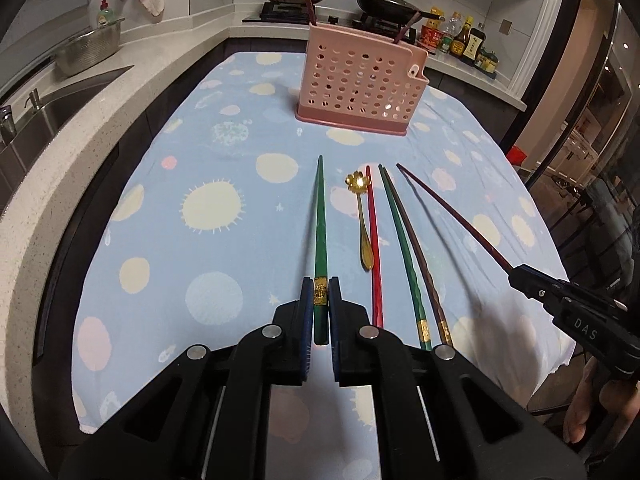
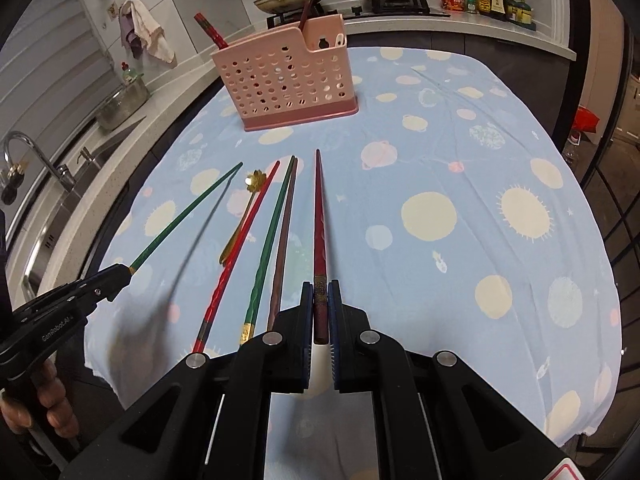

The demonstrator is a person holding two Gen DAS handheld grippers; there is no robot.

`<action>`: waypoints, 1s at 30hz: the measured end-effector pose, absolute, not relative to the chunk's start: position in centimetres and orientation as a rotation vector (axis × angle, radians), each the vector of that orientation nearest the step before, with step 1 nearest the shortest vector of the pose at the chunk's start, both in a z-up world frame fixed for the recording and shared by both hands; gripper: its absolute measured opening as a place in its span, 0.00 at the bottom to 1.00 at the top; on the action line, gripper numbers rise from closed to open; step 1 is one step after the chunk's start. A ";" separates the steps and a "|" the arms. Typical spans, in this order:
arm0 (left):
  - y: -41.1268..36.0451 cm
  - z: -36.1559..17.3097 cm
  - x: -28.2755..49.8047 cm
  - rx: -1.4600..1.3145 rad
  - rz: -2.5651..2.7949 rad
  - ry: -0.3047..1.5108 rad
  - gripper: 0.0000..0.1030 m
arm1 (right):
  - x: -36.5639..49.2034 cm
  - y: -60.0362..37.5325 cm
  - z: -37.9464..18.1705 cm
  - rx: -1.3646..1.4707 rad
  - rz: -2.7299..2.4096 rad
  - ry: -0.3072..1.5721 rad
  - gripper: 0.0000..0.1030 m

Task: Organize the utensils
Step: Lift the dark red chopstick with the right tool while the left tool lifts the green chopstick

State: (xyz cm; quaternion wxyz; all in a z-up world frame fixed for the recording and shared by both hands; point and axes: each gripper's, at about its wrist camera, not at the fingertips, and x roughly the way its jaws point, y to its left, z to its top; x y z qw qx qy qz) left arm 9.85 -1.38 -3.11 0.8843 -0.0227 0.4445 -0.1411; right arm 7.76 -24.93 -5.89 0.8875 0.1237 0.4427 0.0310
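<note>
We are partway through the sorting. The pink holder [image 1: 360, 80] stands at 12 o'clock on the worktop [image 1: 160, 208], and 2 dark red chopsticks already poke out of its top, one near each end, so we judge at least 2 pieces put away. Our left tool [image 1: 320, 296] is pressed together on a green chopstick [image 1: 320, 220], pinching it at the gold band near its thick end, the tip aimed toward 12 o'clock and lifted clear of the cloth as its shadow suggests. Our right tool [image 2: 320, 300] is likewise closed on a dark red chopstick [image 2: 319, 216], gripped near its butt and pointing at 12 o'clock. Between the 2 tools, 4 things lie on the cloth: a gold spoon [image 1: 362, 220] with a flower-shaped bowl, a red chopstick [image 1: 374, 248] touching or just beside it, then a second green chopstick [image 1: 402, 248] and a brown chopstick [image 1: 420, 256] lying close together. So we judge that 2 pieces are in hand and headed for the holder, and 4 remain to be collected afterwards.
</note>
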 end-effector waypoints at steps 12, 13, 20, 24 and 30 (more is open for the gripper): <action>-0.2 1.6 12.7 -0.092 -0.269 0.808 0.07 | 9.5 -26.8 -0.9 0.277 0.040 0.783 0.07; -0.1 2.0 12.9 -0.095 -0.267 0.798 0.07 | 9.7 -26.9 -0.5 0.281 0.040 0.773 0.07; 0.2 4.4 14.7 -0.110 -0.256 0.737 0.07 | 10.8 -27.7 1.6 0.295 0.043 0.719 0.07; 0.2 5.9 15.8 -0.117 -0.253 0.697 0.07 | 11.5 -28.1 2.5 0.299 0.046 0.694 0.07; 0.0 8.2 17.4 -0.128 -0.251 0.649 0.07 | 12.7 -28.6 4.0 0.319 0.059 0.658 0.07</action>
